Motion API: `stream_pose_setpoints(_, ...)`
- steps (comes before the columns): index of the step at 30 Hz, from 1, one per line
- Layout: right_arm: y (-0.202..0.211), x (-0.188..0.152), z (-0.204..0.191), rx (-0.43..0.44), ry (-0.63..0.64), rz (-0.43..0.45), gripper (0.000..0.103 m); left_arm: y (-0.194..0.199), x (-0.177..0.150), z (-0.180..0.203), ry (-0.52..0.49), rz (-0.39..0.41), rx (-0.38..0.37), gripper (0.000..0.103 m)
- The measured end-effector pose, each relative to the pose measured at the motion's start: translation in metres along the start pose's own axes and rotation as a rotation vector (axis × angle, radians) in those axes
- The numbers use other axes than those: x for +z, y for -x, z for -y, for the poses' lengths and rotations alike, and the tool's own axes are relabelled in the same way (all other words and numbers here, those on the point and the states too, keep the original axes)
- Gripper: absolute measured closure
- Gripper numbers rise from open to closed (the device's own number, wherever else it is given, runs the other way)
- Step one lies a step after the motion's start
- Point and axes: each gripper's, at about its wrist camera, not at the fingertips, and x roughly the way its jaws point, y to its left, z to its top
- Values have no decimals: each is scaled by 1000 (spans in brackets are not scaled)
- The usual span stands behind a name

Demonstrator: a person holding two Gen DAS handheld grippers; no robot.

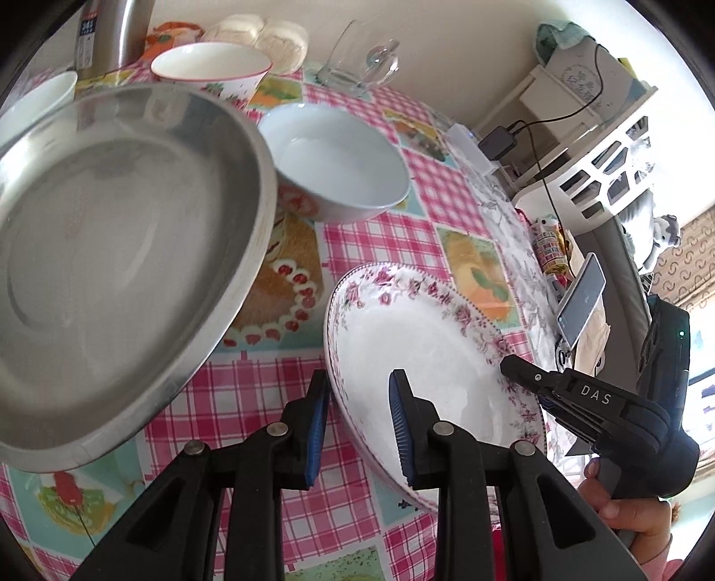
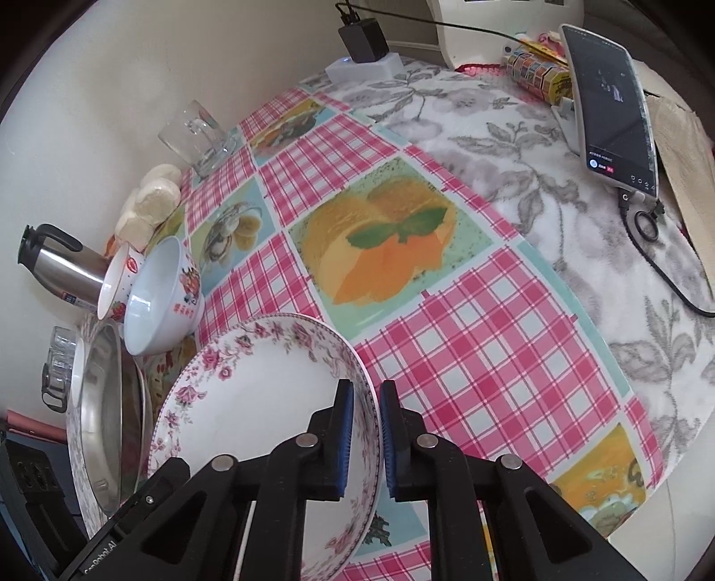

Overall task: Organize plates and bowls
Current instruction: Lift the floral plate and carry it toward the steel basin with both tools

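Observation:
A white deep plate with a pink floral rim (image 1: 415,348) (image 2: 259,402) is held at two sides over the checked tablecloth. My left gripper (image 1: 359,380) is shut on its left rim, one blue pad outside the rim and one inside. On the opposite rim my right gripper (image 2: 366,389) (image 1: 520,375) is shut as well, the edge pinched between its pads. To the left a steel plate (image 1: 111,268) (image 2: 103,424) rests in a second floral plate (image 2: 76,456). Behind stand a white bowl (image 1: 339,165) (image 2: 156,304) and a strawberry-patterned bowl (image 1: 210,62) (image 2: 116,286).
A steel kettle (image 1: 111,31) (image 2: 58,263), a glass mug (image 1: 357,58) (image 2: 196,134) and wrapped buns line the wall. A propped phone (image 1: 581,299) (image 2: 616,98) with its cable stands on the grey floral cloth at the right. A hand (image 1: 625,505) grips the right tool.

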Motion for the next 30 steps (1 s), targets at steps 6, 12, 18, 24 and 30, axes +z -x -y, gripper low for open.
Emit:
stream_pose_setpoints(6,4,0,0,8,-5,14,90,3,3,3,-9,28,3,75)
stream_pose_setpoints(12,7,0,-4,17,6,26,90,8,3,3,-19,44,-1,75)
stream_pose_setpoints(18,17,2,-9,41,19,73,90,23,5,8,-45,97,0,75)
stream_pose_setpoints(24,34,3,-22,97,40,148,90,41,9,9,-48,154,-8,75)
stream_pose_setpoints(30,48,4,-34,145,63,210,90,58,11,4,-39,195,-29,75)
